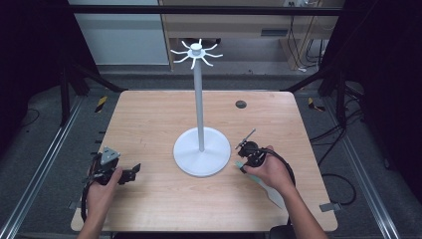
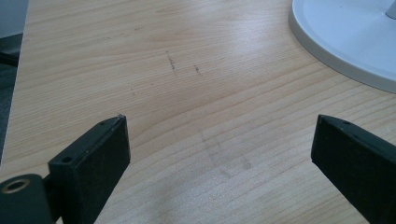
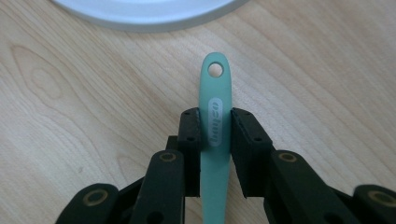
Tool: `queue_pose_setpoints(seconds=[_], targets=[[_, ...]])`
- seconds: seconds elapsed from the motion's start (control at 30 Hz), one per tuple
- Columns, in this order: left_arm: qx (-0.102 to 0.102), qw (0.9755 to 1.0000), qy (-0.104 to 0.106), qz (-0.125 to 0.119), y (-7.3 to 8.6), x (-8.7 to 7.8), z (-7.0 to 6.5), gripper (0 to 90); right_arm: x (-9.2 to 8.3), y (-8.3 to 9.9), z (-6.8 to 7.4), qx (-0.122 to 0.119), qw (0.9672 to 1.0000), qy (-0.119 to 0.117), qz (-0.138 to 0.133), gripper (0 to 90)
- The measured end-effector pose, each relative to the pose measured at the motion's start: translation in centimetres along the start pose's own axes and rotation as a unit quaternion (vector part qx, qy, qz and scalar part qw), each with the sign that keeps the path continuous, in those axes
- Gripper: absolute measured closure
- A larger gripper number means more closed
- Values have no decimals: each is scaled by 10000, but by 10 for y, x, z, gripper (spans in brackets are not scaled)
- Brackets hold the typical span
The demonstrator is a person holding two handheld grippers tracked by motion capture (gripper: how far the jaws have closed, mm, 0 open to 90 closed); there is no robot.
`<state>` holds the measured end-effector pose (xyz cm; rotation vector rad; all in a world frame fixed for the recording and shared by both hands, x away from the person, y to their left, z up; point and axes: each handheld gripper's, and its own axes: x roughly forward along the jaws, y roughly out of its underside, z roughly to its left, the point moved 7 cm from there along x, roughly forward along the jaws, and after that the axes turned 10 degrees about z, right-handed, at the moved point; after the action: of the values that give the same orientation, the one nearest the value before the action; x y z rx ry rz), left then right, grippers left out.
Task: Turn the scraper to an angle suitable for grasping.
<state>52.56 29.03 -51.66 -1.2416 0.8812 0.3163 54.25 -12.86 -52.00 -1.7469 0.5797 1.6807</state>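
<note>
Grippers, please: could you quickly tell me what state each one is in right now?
Left gripper: open, holding nothing, above the bare table.
Right gripper: shut on the green handle, near the white stand.

- Mid-tabletop, the white stand blocks any straight crossing.
- Bare wood lies wide open left, right and beyond its round base.
</note>
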Motion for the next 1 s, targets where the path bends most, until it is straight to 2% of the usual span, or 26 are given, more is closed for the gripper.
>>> queue_pose_setpoints(seconds=[0.03, 0.13, 0.17, 0.27, 0.33, 0.37, 0.4, 0.43, 0.47, 0.5, 0.57, 0.6, 0.73, 0.83, 0.9, 1.0], targets=[[0, 10000, 0, 0, 0, 0, 0, 43, 0, 0, 0, 0, 10000, 0, 0, 743], [16, 10000, -9, -21, -1, -1, -1, 43, -9, 2, -3, 44, 9997, -6, -250, 743], [16, 10000, -18, -28, -1, -1, -1, 44, -17, 3, -4, 86, 9988, -69, -472, 743], [0, 10000, -6, -36, -1, -2, -1, 44, -24, 5, -5, 97, 9981, -77, -611, 743], [-45, 10000, -16, -66, 0, -4, 2, 44, -36, 7, -5, 175, 9959, -74, -889, 743], [-45, 10000, -16, -66, 0, -4, 2, 44, -36, 7, -5, 175, 9959, -74, -889, 743], [-73, 9999, -10, -80, 0, -5, 3, 44, -45, 8, -7, 227, 9938, -66, -1087, 743], [-84, 9999, -10, -85, 0, -5, 4, 44, -45, 8, -7, 227, 9938, -66, -1087, 743], [-128, 9999, 3, -100, 0, -6, 5, 45, -55, 10, -10, 333, 9909, -56, -1302, 743], [-124, 9999, 1, -103, 1, -6, 5, 45, -55, 10, -10, 333, 9909, -56, -1302, 743], [-158, 9998, 16, -110, 1, -6, 5, 45, -62, 12, -13, 385, 9885, -66, -1459, 743], [-151, 9998, 16, -106, 1, -6, 5, 45, -70, 16, -17, 444, 9859, -48, -1613, 743], [-143, 9999, 13, -90, 1, -6, 4, 45, -77, 19, -21, 491, 9833, -33, -1752, 743], [-132, 9999, 9, -102, 2, -7, 3, 45, -85, 23, -23, 503, 9797, -31, -1941, 743], [-125, 9999, -2, -94, 2, -7, 3, 45, -88, 24, -23, 512, 9788, -37, -1981, 743], [-112, 9999, -18, -86, 2, -6, 2, 46, -97, 24, -24, 513, 9746, -64, -2179, 743]])
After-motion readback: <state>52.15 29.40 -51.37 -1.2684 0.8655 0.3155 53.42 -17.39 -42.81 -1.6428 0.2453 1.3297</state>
